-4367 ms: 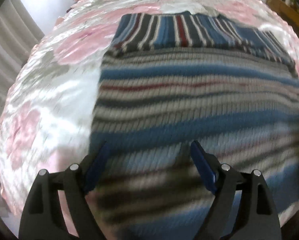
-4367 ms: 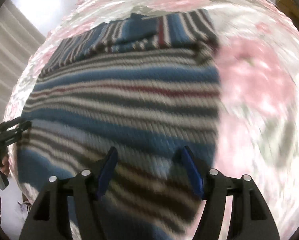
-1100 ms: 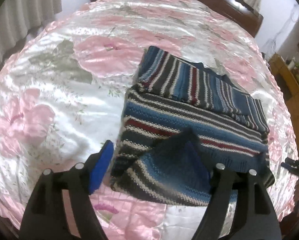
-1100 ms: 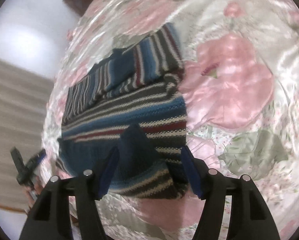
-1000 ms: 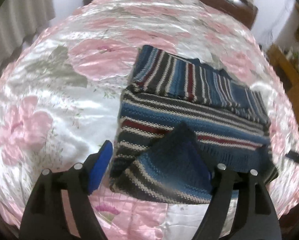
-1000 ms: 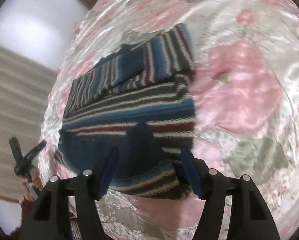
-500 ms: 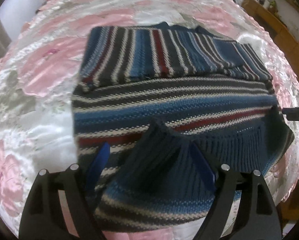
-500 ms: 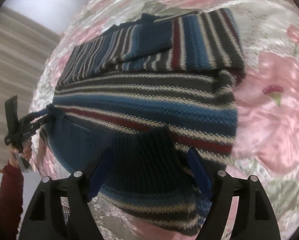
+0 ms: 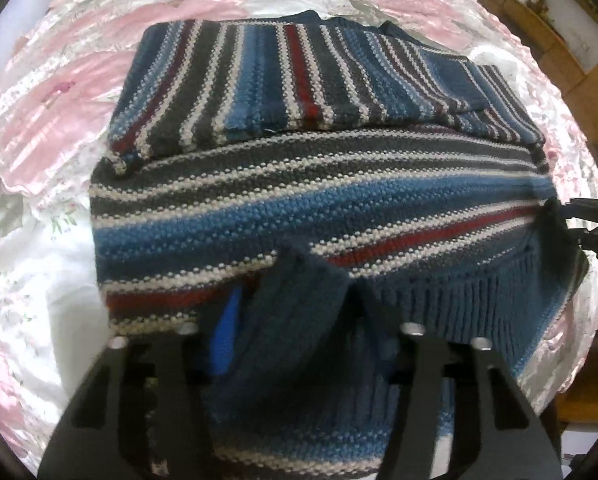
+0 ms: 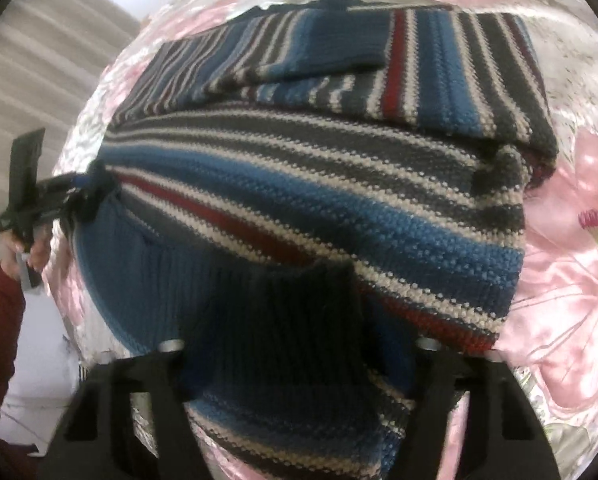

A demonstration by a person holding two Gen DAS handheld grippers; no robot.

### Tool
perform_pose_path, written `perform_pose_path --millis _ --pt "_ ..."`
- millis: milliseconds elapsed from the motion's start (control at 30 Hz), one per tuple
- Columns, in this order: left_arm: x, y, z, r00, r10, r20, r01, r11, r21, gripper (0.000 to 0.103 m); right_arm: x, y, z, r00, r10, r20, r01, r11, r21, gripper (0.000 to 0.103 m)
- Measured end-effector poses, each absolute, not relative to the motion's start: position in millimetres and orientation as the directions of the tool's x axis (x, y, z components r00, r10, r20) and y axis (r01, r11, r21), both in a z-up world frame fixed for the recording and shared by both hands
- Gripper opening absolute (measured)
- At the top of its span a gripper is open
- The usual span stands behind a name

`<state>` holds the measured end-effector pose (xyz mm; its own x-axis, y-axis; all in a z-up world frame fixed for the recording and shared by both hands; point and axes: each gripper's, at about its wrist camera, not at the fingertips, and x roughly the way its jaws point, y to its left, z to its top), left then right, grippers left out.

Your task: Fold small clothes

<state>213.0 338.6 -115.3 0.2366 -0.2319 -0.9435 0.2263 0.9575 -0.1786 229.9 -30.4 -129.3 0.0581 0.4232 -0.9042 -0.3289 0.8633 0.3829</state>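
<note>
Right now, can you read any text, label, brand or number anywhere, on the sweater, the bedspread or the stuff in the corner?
None readable.
Striped sweater: no tag or print showing.
Floral bedspread: pattern only.
Cardboard boxes in the corner: too small and blurred to tell.

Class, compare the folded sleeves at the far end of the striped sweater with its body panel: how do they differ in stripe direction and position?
The sleeves show stripes running away from the camera; the body panel shows stripes running across. The sleeves lie on top, at the far end; the body panel lies beneath and nearer, its navy ribbed hem lifted. Both share the same blue, grey, white and red knit.
</note>
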Motion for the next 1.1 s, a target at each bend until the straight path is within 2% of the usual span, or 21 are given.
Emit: perform_pose_path --millis 33,67,133,167,367,533,700,1100 --pt "212 340 -114 0.241 -0.236 -0.941 0.221 0.958 -0.183 0.029 229 -31 -129 0.059 0.421 -0.905 -0.334 0.863 0.38 0.044" --pt "211 341 -113 0.241 -0.247 -0.939 0.217 0.956 -0.196 0.02 227 -31 -128 0.062 0.419 -0.906 -0.344 0.861 0.374 0.04" --pt "207 343 -110 0.252 -0.255 -0.933 0.207 0.957 -0.205 0.015 224 -34 -125 0.061 0.435 -0.898 -0.346 0.854 0.39 0.016" --pt "203 344 -107 0.262 -0.254 -0.931 0.204 0.958 -0.203 0.013 223 -36 -124 0.063 0.45 -0.891 -0.339 0.849 0.405 0.014" --pt "179 351 -89 0.329 -0.284 -0.901 0.202 0.953 -0.227 0.01 205 -49 -103 0.124 0.505 -0.854 -0.341 0.83 0.441 0.012" --pt "169 347 -109 0.293 -0.259 -0.92 0.201 0.958 -0.206 0.009 196 -41 -136 0.065 0.411 -0.91 -0.326 0.87 0.37 0.011" --pt "173 351 -111 0.299 -0.255 -0.92 0.158 0.964 -0.216 0.008 200 -44 -136 0.073 0.424 -0.903 -0.286 0.876 0.388 0.011" --pt "199 362 -30 0.487 -0.239 -0.84 0.121 0.971 -0.205 0.008 224 -64 -42 0.262 0.527 -0.809 -0.309 0.84 0.447 0.01"
